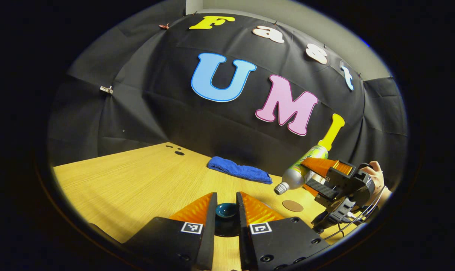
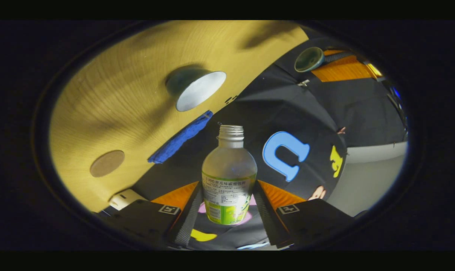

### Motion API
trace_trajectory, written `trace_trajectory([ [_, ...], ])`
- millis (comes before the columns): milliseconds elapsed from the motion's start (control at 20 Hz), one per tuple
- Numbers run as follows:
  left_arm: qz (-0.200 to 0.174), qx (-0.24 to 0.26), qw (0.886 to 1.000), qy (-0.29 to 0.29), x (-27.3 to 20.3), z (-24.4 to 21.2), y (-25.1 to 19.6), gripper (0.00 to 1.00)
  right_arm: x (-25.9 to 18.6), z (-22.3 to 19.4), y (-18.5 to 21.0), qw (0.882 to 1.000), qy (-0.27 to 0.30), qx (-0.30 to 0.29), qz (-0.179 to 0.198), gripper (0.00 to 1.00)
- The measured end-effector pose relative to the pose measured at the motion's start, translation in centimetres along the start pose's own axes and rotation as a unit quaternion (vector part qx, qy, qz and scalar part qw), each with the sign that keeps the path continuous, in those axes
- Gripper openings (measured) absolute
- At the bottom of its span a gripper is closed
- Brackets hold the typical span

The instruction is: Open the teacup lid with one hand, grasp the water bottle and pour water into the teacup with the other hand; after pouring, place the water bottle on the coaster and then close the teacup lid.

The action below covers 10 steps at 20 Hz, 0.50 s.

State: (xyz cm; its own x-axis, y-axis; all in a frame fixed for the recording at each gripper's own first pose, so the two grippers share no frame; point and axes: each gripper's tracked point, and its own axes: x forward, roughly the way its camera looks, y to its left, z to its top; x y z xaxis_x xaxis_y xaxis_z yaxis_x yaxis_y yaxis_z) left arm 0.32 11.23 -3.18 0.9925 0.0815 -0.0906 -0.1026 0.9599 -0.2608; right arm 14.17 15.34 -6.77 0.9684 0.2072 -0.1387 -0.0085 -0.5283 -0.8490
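Bottle point(image 2: 229, 177) pinched between our right gripper point(image 2: 227, 210) fingers, both pads pressed on its labelled lower body. Cap is off and the threaded neck is bare. From the left gripper view we see that same bottle point(image 1: 301, 171) tilted, mouth pointing down toward the desk point(image 1: 129, 180), held in the air by the right gripper point(image 1: 318, 175) with a hand point(image 1: 376, 175) behind it.

Our left gripper point(image 1: 226, 210) has its fingers closed in on the dark teal lid point(image 1: 226, 212), which sits pinched between them. In the right gripper view we see the lid point(image 2: 309, 59) lifted clear of the desk, dome side facing the camera, with a left gripper finger point(image 2: 340, 67) beside it.

Teacup point(image 2: 197, 88) stands open on the desk, pale inside visible, well apart from the lid. Round brown coaster point(image 2: 107, 163) lies bare on the desk, apart from the cup. In the left gripper view the coaster point(image 1: 292, 206) sits just below the bottle mouth.

Blue cloth point(image 1: 238, 170) lies folded along the desk's far edge, against the booth wall, between cup and coaster in the right gripper view.
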Motion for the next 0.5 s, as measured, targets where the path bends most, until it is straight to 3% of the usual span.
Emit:
trace_trajectory([
  [150, 0.006, 0.003, 1.0, -0.006, -0.1, 0.4, 0.2, 0.31, -0.1, 0.7, 2.4, 0.991, 0.004, 0.123, 0.045, 0.79],
  [300, 0.009, 0.006, 1.0, -0.01, -0.3, 0.5, 0.3, 0.31, -0.5, 0.9, 4.1, 0.968, 0.021, 0.238, 0.077, 0.79],
  [400, 0.011, 0.007, 1.0, -0.014, -0.3, 0.7, 0.3, 0.31, -1.2, 1.6, 5.5, 0.94, 0.028, 0.323, 0.104, 0.79],
  [500, 0.012, 0.005, 1.0, -0.016, -0.3, 0.8, 0.3, 0.31, -1.5, 2.7, 6.4, 0.9, 0.028, 0.417, 0.125, 0.8],
])
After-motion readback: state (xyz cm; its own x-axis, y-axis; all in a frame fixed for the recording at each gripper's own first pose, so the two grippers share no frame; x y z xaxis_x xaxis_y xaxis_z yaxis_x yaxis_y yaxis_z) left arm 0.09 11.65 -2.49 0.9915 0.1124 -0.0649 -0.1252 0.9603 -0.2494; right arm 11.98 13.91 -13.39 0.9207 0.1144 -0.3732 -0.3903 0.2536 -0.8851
